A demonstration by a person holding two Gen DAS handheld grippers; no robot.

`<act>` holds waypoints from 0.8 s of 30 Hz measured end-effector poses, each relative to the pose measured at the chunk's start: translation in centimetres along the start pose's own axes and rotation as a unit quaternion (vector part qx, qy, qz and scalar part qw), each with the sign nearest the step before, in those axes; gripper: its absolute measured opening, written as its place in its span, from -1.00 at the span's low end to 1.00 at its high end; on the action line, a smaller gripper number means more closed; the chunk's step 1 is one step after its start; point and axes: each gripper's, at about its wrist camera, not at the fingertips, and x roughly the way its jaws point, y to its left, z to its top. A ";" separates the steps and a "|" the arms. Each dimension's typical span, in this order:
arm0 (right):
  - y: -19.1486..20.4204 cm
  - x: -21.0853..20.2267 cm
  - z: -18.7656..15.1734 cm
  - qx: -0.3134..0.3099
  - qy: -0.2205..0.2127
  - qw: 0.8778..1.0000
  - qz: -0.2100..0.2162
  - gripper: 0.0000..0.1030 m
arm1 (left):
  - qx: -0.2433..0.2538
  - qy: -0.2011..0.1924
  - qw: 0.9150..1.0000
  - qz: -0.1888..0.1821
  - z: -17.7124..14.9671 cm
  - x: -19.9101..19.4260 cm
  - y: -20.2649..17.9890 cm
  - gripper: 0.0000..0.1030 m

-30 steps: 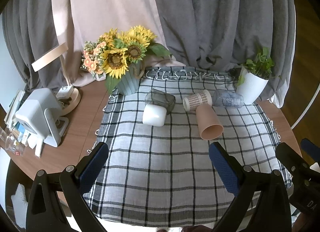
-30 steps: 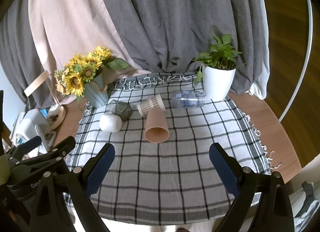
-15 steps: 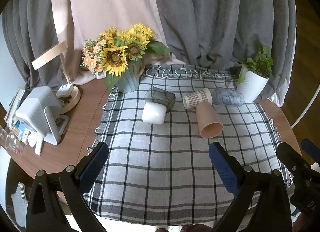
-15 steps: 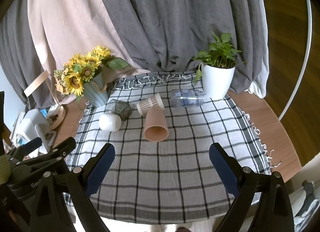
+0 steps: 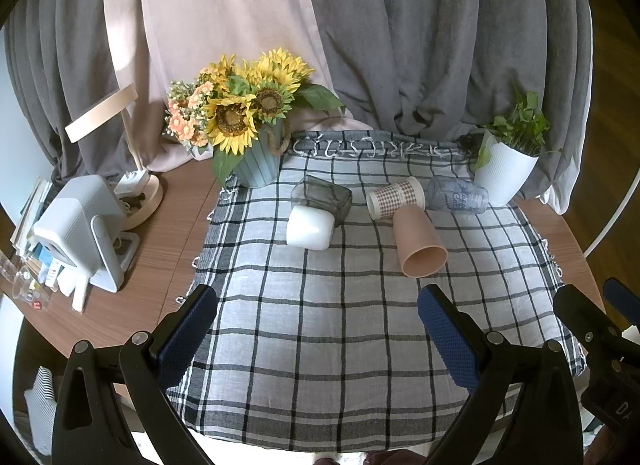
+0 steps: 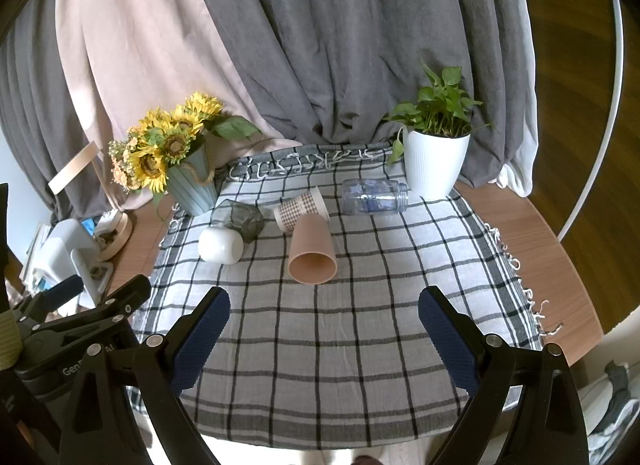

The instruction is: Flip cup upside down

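Observation:
Several cups lie on their sides on a checked cloth (image 5: 320, 325). A pink-brown cup (image 5: 420, 245) points its mouth toward me; it also shows in the right wrist view (image 6: 312, 251). Behind it lie a checked paper cup (image 5: 394, 197), a clear printed glass (image 5: 458, 195), a dark smoky glass (image 5: 326, 195) and a white cup (image 5: 310, 227). My left gripper (image 5: 318, 335) is open and empty above the cloth's near part. My right gripper (image 6: 324, 335) is open and empty, well short of the cups.
A sunflower vase (image 5: 256, 161) stands at the cloth's back left and a white plant pot (image 5: 502, 177) at the back right. A white device (image 5: 80, 229) and a lamp base (image 5: 140, 201) sit on the wooden table at the left. Curtains hang behind.
Both views have drawn back and risen slightly, so the cups sit a little farther off. The cups have not moved and both grippers stay open.

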 end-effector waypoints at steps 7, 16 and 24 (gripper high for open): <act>0.0 0.0 0.0 0.001 0.001 1.000 0.001 0.85 | 0.001 -0.001 1.000 0.002 0.2 0.0 0.4 0.99; 0.1 0.1 0.0 0.001 0.001 1.000 0.000 0.85 | 0.002 -0.001 1.000 0.002 0.1 0.0 0.5 0.99; 0.1 0.1 -0.1 0.000 0.001 1.000 0.000 0.85 | 0.004 -0.002 1.000 0.003 0.2 0.0 0.4 0.99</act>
